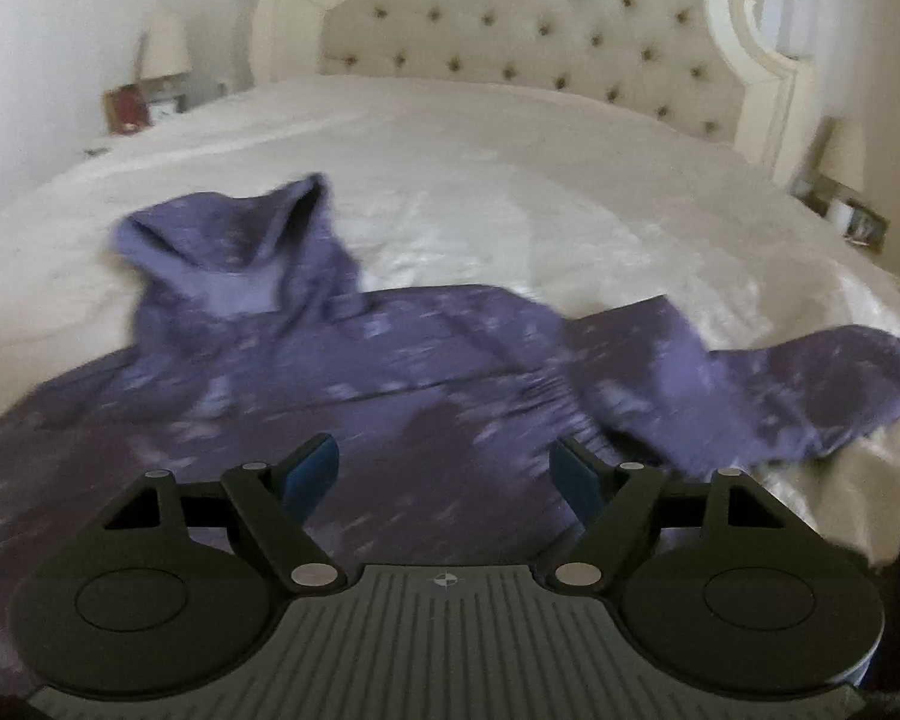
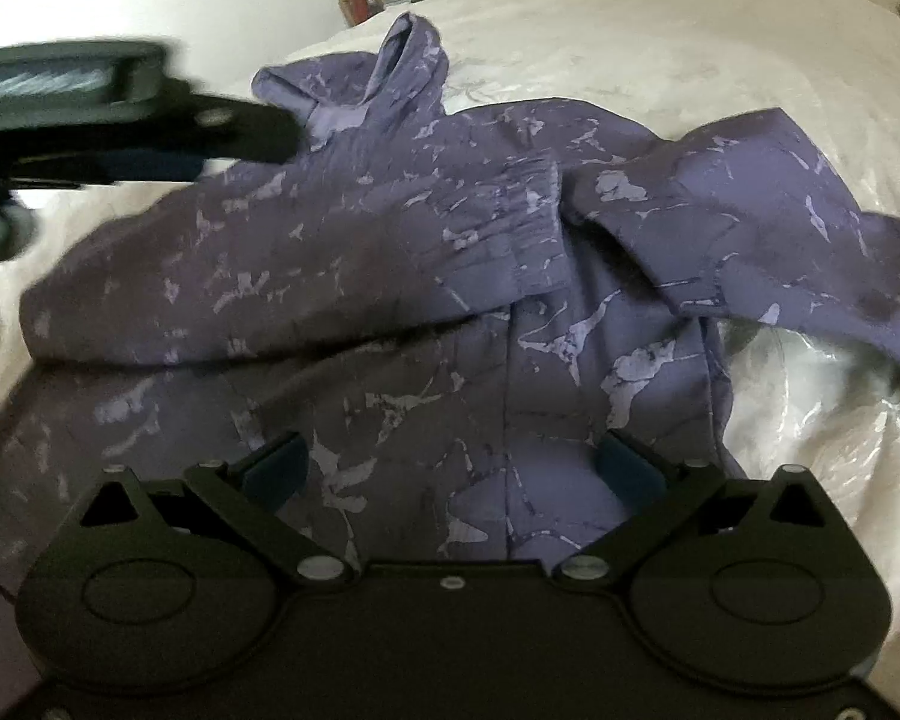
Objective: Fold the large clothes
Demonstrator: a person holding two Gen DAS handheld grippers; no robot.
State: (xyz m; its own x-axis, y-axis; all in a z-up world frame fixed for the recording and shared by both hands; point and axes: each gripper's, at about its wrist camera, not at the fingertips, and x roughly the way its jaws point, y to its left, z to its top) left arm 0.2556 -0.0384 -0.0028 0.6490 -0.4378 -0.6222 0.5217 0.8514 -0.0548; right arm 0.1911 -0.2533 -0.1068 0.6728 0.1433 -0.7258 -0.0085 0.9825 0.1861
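Purple hoodie [image 2: 390,276] lay spread on the white bed [image 1: 510,138], hood [image 1: 234,240] toward the far headboard [image 1: 528,18], one sleeve folded across the body. Left gripper [image 1: 444,474] spread, nothing between its pads (view blurred). Right gripper [image 2: 450,468] spread wide above the near hem, holding nothing.

The hoodie [image 2: 390,252] is matt purple cloth with pale marbling. Under it the bedspread [image 2: 810,432] looks glossy, satiny white; at twelve o'clock, the headboard [image 1: 540,18] is button-tufted cream upholstery.
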